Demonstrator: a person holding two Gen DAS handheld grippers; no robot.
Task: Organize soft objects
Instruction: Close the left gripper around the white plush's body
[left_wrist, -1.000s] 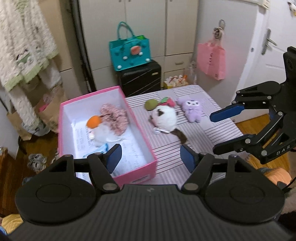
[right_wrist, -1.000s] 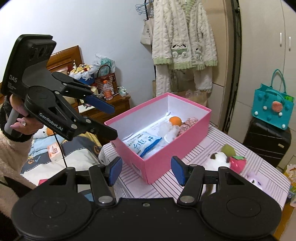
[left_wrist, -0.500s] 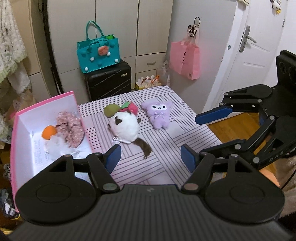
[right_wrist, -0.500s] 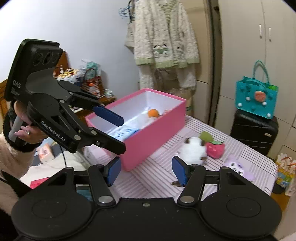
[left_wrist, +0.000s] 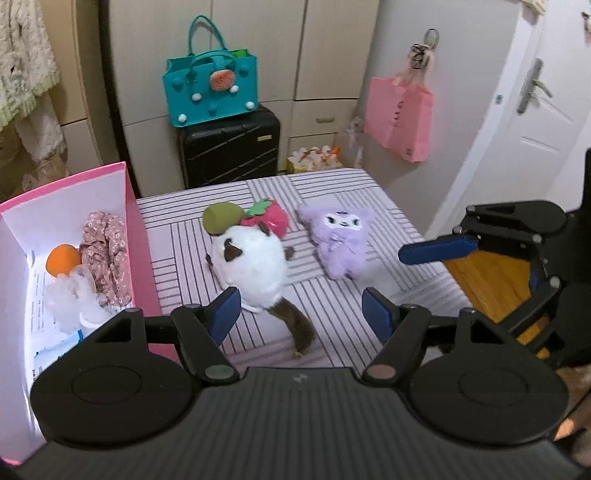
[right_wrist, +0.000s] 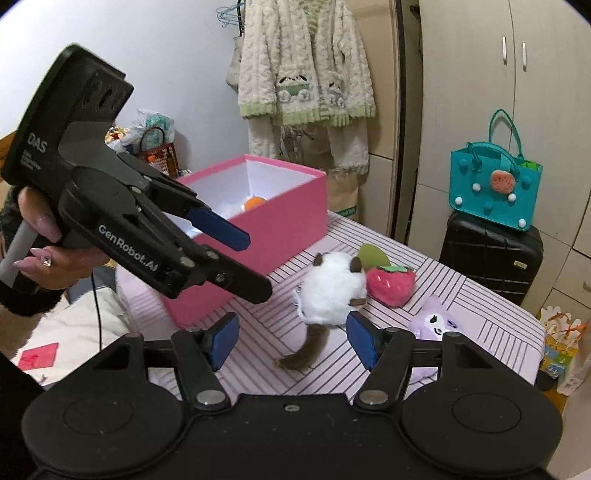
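Beige wardrobe (left_wrist: 207, 55), white door (left_wrist: 535, 110), black suitcase (left_wrist: 231, 144), wooden floor (left_wrist: 487, 273).

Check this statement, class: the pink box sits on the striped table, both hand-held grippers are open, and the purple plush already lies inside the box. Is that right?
Not quite. The purple plush lies on the striped table, outside the pink box, as the left wrist view shows. The rest stands: the box sits on the table, and the left hand-held gripper and the right hand-held gripper are open.

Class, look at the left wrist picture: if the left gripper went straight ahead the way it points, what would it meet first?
Most likely the white plush toy, whose brown tail lies between the open fingers of the left gripper. Depth is hard to judge, so it might pass just right of the body.
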